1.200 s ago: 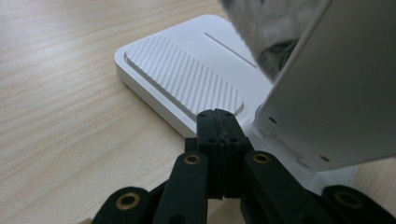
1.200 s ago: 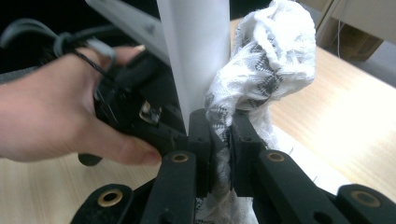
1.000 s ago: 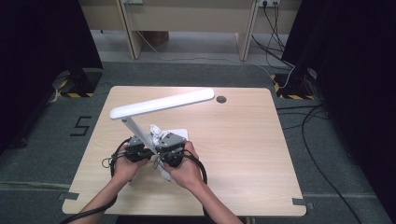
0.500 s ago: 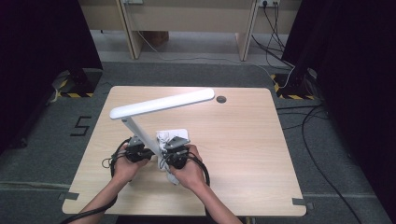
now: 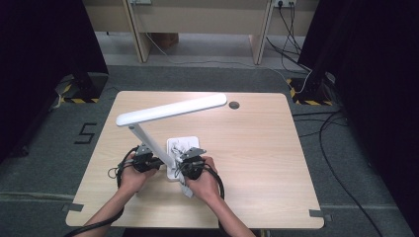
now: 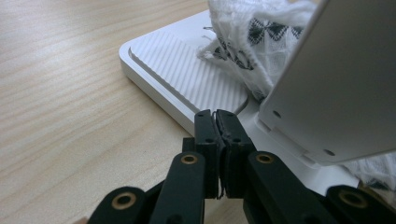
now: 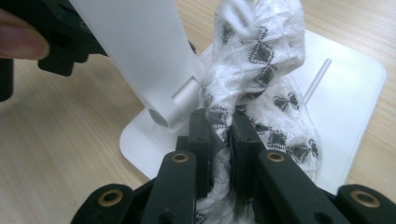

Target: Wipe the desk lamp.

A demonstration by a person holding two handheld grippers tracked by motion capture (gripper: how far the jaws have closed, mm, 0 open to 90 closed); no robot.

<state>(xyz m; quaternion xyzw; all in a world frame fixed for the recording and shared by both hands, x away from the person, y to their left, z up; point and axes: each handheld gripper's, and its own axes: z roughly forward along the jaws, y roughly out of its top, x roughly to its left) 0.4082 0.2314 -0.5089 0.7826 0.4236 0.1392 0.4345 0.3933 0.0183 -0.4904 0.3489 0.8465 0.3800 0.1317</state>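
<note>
A white desk lamp stands on the wooden table, its long head [image 5: 170, 109] slanting over its flat base [image 5: 185, 145]. A white cloth with black marks [image 7: 261, 56] is bunched on the base [image 7: 345, 93] beside the lamp's arm [image 7: 135, 46]. My right gripper [image 7: 224, 121] is shut on this cloth, which runs down between the jaws. My left gripper [image 6: 217, 114] is shut with nothing held, its tips at the edge of the ribbed base [image 6: 187, 74], next to the arm's foot [image 6: 336, 93]. From above, both grippers [image 5: 148, 160] [image 5: 190, 165] flank the lamp's arm.
The table [image 5: 257, 148] has a round cable hole [image 5: 234, 104] at its far edge. Cables trail from both grippers. A tail of cloth [image 5: 187, 188] hangs under the right hand. Bare wood lies to the right of the lamp.
My right gripper has sunk toward the lamp base with the cloth in it. The left hand has stayed where it was.
</note>
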